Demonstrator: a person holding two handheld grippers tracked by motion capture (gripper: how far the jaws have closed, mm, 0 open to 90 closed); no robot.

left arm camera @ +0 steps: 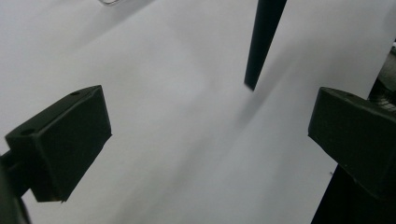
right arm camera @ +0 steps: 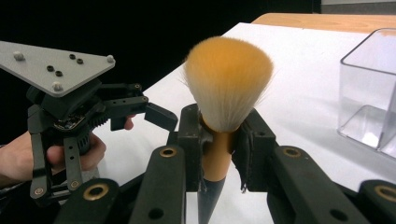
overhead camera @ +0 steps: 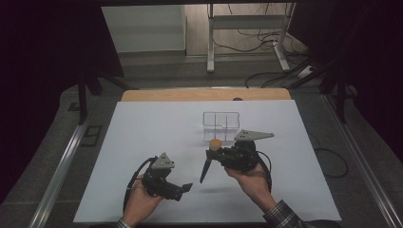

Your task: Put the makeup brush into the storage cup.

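A makeup brush (right arm camera: 227, 88) with orange-tipped bristles, a gold ferrule and a tapering black handle (overhead camera: 205, 172) stands upright in my right gripper (right arm camera: 218, 142), whose jaws are shut on the ferrule. From above, the brush head (overhead camera: 215, 144) sits at the gripper's left end, just in front of a clear divided box (overhead camera: 221, 120). My left gripper (overhead camera: 186, 187) rests low at the near left, pointing right, its jaws wide apart around bare white table. The tip of the brush handle (left arm camera: 259, 46) hangs ahead of the left gripper (left arm camera: 210, 135).
A white sheet (overhead camera: 142, 142) covers the table, with a wooden edge (overhead camera: 204, 94) at the far side. The clear box (right arm camera: 371, 88) stands close to the right of the brush. Dark floor, cables and a metal frame (overhead camera: 247, 28) lie beyond the table.
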